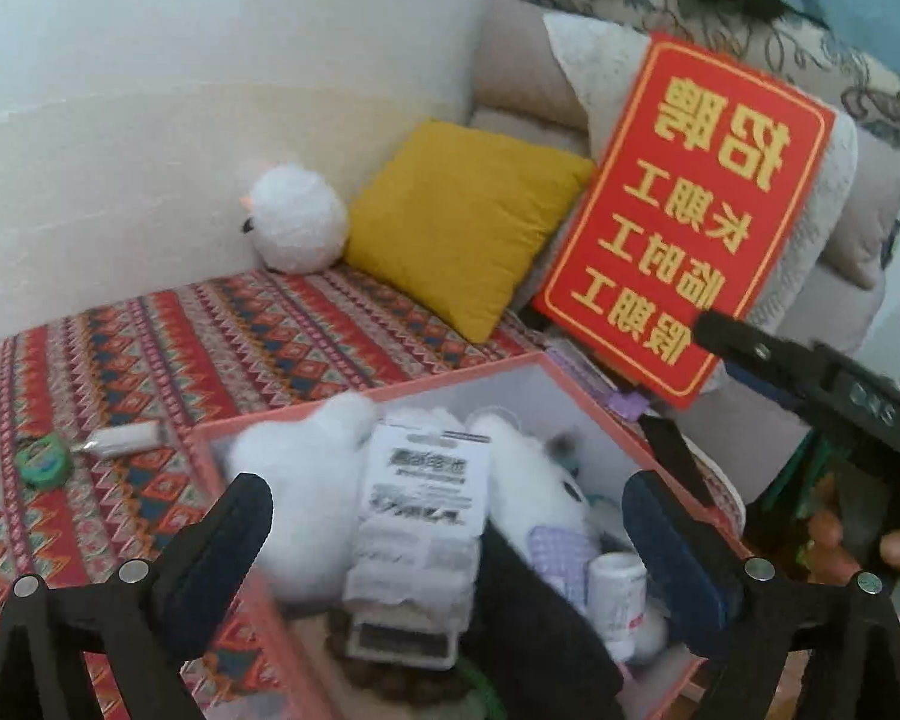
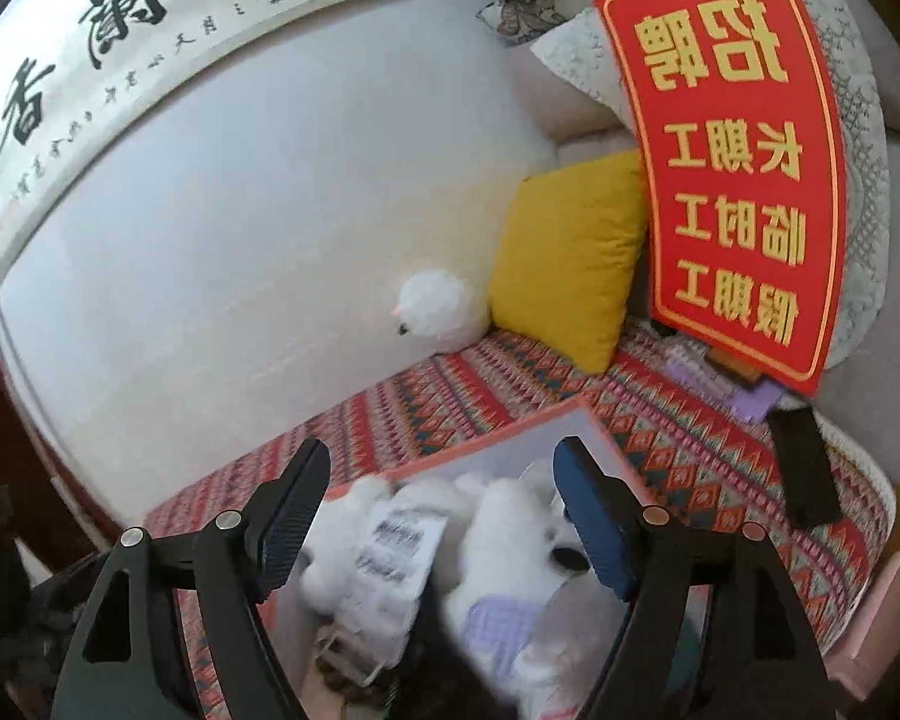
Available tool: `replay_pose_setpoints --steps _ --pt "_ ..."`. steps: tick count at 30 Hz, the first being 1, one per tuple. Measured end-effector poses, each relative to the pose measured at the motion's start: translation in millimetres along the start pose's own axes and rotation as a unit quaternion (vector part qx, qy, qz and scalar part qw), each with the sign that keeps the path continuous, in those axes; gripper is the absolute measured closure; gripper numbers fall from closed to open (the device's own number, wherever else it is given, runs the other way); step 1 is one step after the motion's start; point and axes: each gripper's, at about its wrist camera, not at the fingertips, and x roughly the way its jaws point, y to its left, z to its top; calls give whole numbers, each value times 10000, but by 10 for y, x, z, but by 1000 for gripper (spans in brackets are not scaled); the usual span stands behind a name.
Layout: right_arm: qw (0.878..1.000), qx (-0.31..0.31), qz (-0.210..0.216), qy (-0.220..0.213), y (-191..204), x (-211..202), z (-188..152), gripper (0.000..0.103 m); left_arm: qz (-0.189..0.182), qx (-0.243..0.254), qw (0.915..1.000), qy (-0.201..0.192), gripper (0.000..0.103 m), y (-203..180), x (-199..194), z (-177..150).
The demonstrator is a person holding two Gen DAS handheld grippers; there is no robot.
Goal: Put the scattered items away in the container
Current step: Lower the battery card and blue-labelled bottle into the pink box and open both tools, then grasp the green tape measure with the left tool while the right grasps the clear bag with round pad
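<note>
Currently, both grippers hang over the pink-rimmed box (image 1: pixel 576 384), which sits on a patterned red cloth (image 1: pixel 210 348).

1. Left gripper (image 1: pixel 444 534): the jaws stand wide apart and grasp nothing. Its fingers (image 1: pixel 234 528) bracket the box contents from above, with clear air between each pad and the items below.
2. Right gripper (image 2: pixel 444 516): the jaws stand wide apart and grasp nothing. One finger overlaps the far right rim of the box in the right wrist view; whether it touches cannot be told.
3. Box contents: two white plush toys (image 1: pixel 534 480), a clear packet with a printed label (image 1: pixel 420 492) lying tilted across them, a small white bottle (image 1: pixel 618 594) at the near right, and a dark flat item under the packet. The fill reaches close to the rim.
4. Items outside the box: a green tape measure (image 1: pixel 45 459) and a small white tube (image 1: pixel 126 438) lie on the cloth, well apart from the box's left edge. A round white plush (image 1: pixel 297 219) rests against the wall beside a yellow cushion (image 1: pixel 462 222).
5. Open room: bare cloth extends left of the box and behind it. On the right, a red sign (image 1: pixel 690 216) leans upside down against the sofa back, its lower edge near the box's far corner, and a black phone-like slab (image 2: pixel 804 468) lies just beyond.
</note>
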Motion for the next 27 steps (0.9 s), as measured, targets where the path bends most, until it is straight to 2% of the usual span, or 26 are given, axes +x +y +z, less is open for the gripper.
replay_pose_setpoints --steps 3,8,11,15,20,24,27 --pt "9998 -44 192 100 191 -186 -173 20 247 -213 9995 -35 6 280 -277 -128" --pt "9970 -205 603 447 659 -406 -598 16 861 -645 9941 127 5 903 -773 -629" --pt "9922 -470 826 812 1062 -425 -968 16 1200 -973 9875 305 5 1276 -999 -1011" --pt "9787 -1037 967 1486 1689 -194 -1609 15 1477 -1413 9773 555 5 1709 -1212 -1508" --pt "9557 -1997 326 2138 2290 311 -2467 15 1738 -1778 9660 713 5 2147 -1329 -1887" --pt "9384 -2476 -472 2362 2463 755 -3011 17 1948 -1757 9625 691 5 2433 -1206 -1826" --pt "9236 -2803 -1145 2350 2459 1058 -3223 17 2050 -1269 9678 728 5 2562 -906 -1628"
